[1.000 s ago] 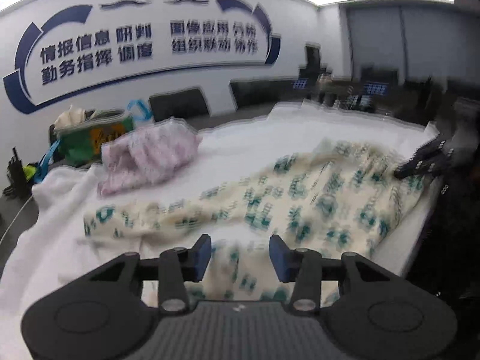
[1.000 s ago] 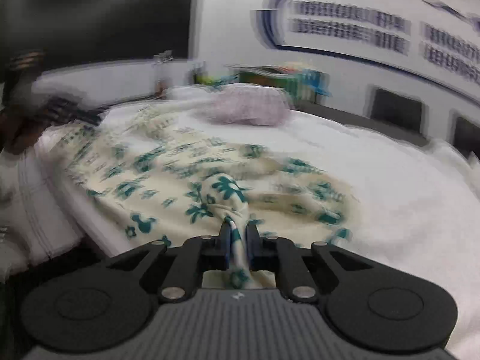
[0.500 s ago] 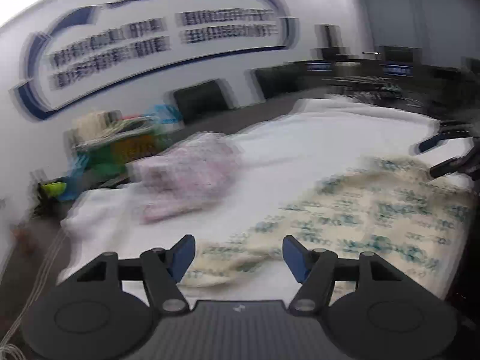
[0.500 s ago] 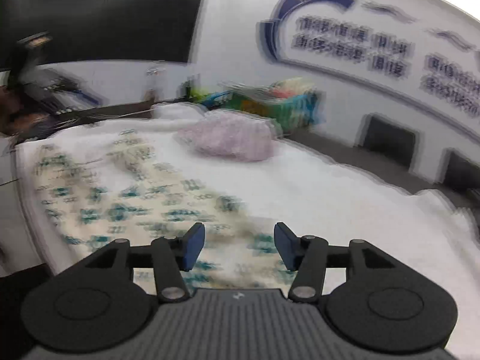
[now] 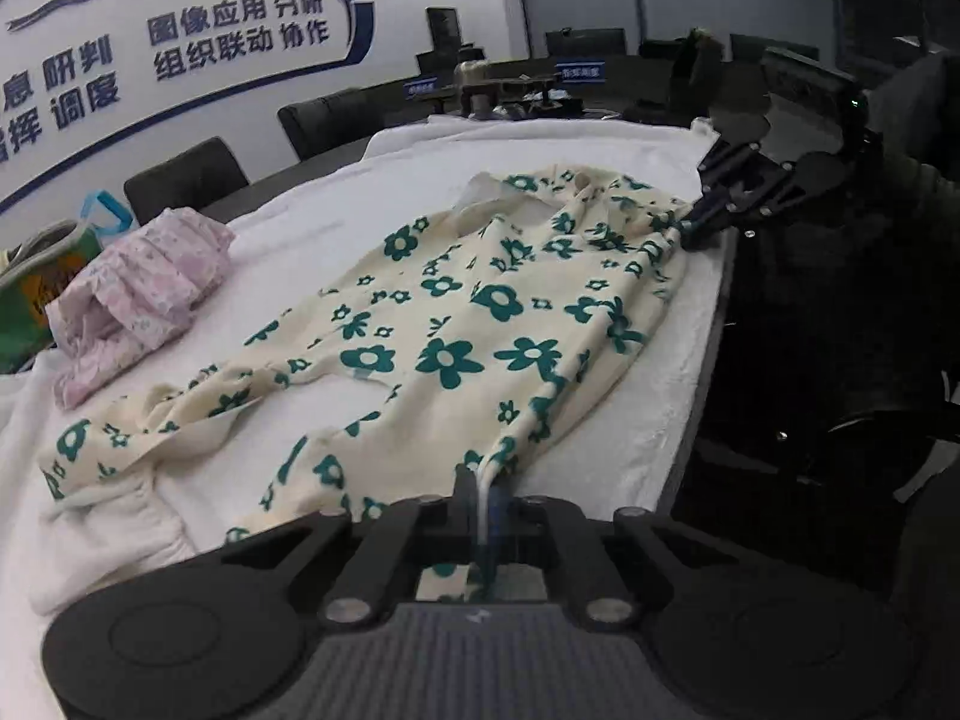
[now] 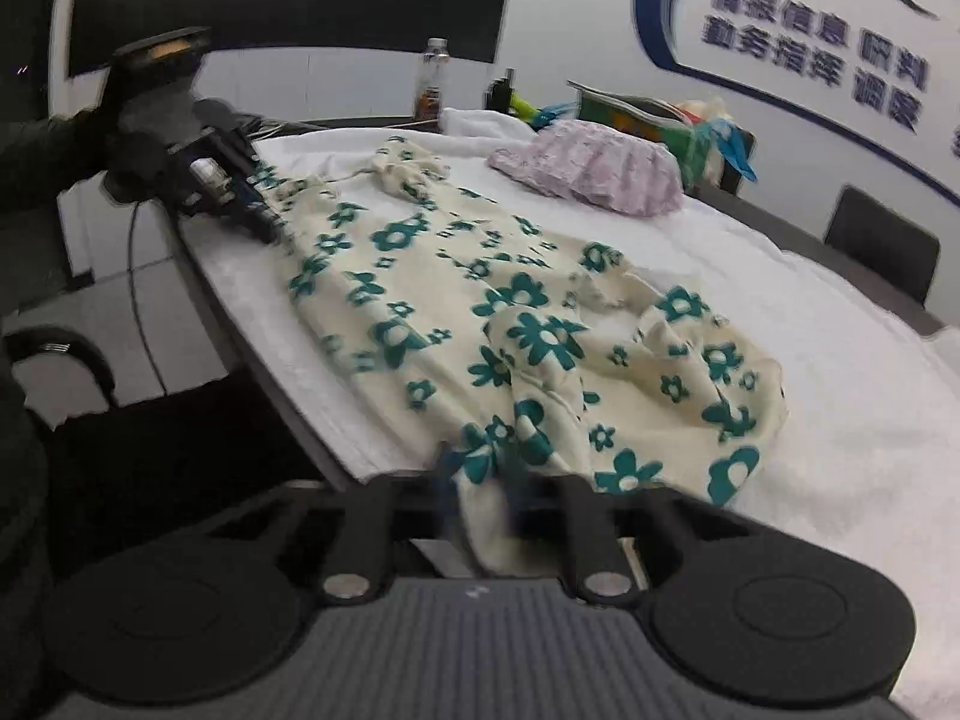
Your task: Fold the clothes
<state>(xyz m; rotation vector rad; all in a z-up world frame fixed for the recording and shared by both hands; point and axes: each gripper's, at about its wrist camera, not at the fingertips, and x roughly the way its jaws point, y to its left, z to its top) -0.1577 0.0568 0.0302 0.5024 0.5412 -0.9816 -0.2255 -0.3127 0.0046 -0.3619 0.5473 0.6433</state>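
Note:
A cream garment with green flowers [image 5: 456, 324] lies spread along the near edge of the towel-covered table [image 5: 570, 144]. My left gripper [image 5: 480, 498] is at one end of it, its jaws closing tight with the hem pinched between them. At the other end my right gripper [image 5: 684, 234] grips the cloth edge. In the right wrist view the garment [image 6: 480, 312] runs away from my right gripper [image 6: 480, 492], whose jaws are closing on a fold of it, towards my left gripper [image 6: 267, 228] at the far end.
A crumpled pink garment [image 5: 144, 288] lies further back on the white covering, also in the right wrist view [image 6: 594, 168]. A green bag [image 6: 636, 114] and a bottle [image 6: 433, 78] stand behind it. Dark chairs [image 5: 186, 180] line the far side. The table edge [image 6: 252, 324] drops off beside the garment.
Half a second ago both grippers stood open above the cloth. Both have come down and shut on the garment's near edge, one at each end.

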